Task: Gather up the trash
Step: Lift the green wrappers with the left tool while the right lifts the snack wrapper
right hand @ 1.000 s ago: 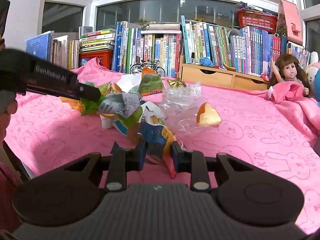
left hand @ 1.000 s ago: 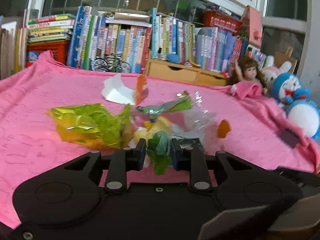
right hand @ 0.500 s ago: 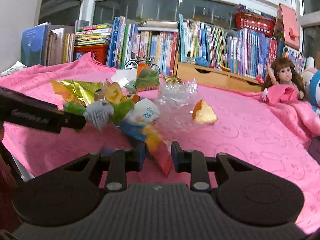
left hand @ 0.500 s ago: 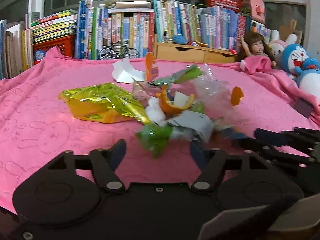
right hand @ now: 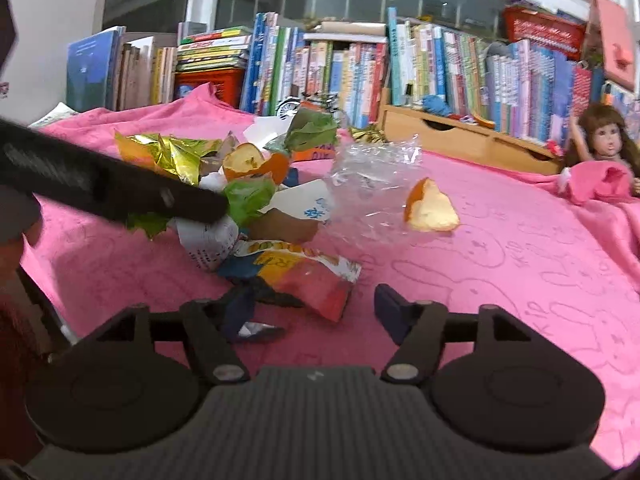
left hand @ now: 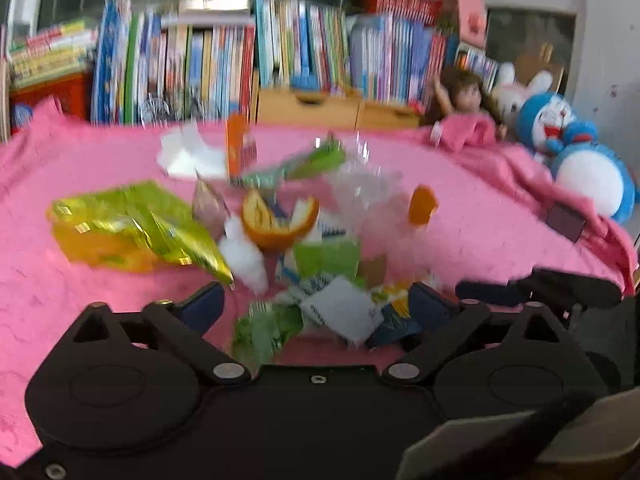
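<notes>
A heap of trash lies on the pink cloth [left hand: 80, 300]: a gold-green foil bag [left hand: 132, 228], orange peel [left hand: 276, 220], clear plastic [left hand: 360, 184] and white tissue [left hand: 192, 156]. My left gripper [left hand: 316, 304] is low at the heap's near edge, its jaws opening. A green wrapper [left hand: 264, 328] and a white one [left hand: 340, 312] lie loose between them. My right gripper [right hand: 316, 306] also has opening jaws. An orange-red snack wrapper [right hand: 312, 276] rests on the cloth between them, unpressed. A loose peel piece [right hand: 432, 208] sits to the right of the clear plastic [right hand: 372, 184].
Rows of books [right hand: 320, 68] and a wooden drawer box [right hand: 460, 140] line the back. A doll [right hand: 604, 148] and a blue plush toy [left hand: 580, 160] sit at the right on bunched cloth. The left gripper's finger [right hand: 120, 188] crosses the right wrist view.
Both grippers went from shut on wrappers to wide apart, and the wrappers dropped onto the heap. Both hands sank slightly toward the cloth.
</notes>
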`<action>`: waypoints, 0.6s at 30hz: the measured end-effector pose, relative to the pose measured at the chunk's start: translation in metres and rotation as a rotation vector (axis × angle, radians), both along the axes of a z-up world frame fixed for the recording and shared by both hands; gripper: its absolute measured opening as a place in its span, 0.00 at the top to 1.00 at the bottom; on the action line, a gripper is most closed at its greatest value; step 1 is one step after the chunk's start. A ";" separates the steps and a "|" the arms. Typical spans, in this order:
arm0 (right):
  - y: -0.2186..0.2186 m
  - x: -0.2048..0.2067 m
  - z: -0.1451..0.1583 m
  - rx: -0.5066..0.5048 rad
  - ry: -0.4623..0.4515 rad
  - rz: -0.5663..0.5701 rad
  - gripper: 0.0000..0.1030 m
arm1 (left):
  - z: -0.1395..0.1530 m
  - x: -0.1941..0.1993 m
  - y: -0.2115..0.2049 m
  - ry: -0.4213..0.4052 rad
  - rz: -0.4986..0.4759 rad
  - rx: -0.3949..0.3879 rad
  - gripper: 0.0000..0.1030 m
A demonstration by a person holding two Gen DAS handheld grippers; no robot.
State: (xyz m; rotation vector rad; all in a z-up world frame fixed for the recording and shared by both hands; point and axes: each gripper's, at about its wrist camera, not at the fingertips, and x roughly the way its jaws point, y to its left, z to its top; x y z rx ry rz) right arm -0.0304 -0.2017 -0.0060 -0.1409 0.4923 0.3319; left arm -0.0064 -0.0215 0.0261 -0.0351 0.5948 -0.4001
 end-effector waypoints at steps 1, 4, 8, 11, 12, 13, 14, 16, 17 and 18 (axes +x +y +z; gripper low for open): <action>-0.001 0.003 0.000 0.011 0.007 0.013 0.18 | -0.003 0.004 -0.001 0.022 -0.003 -0.010 0.14; -0.002 0.011 0.000 0.035 0.020 0.045 0.15 | -0.011 0.013 -0.001 0.075 0.002 -0.040 0.26; 0.002 0.016 -0.001 0.056 0.034 0.077 0.15 | -0.009 0.011 0.003 0.067 0.018 -0.048 0.28; 0.007 0.013 -0.002 0.074 0.028 0.086 0.26 | 0.002 0.005 0.005 0.029 0.028 -0.052 0.28; 0.009 0.010 -0.002 0.078 0.025 0.090 0.34 | 0.006 0.002 0.006 0.014 0.031 -0.049 0.28; 0.010 0.008 -0.001 0.077 0.020 0.091 0.47 | 0.010 0.000 0.007 0.002 0.035 -0.045 0.28; 0.012 0.004 0.000 0.073 0.011 0.090 0.51 | 0.013 -0.002 0.008 -0.008 0.041 -0.043 0.28; 0.013 -0.002 0.002 0.069 -0.004 0.085 0.64 | 0.018 -0.006 0.011 -0.016 0.050 -0.046 0.28; 0.012 -0.004 0.004 0.076 -0.005 0.081 0.67 | 0.019 -0.008 0.013 -0.015 0.055 -0.049 0.28; 0.010 -0.007 0.006 0.089 -0.008 0.075 0.70 | 0.021 -0.010 0.015 -0.015 0.061 -0.053 0.28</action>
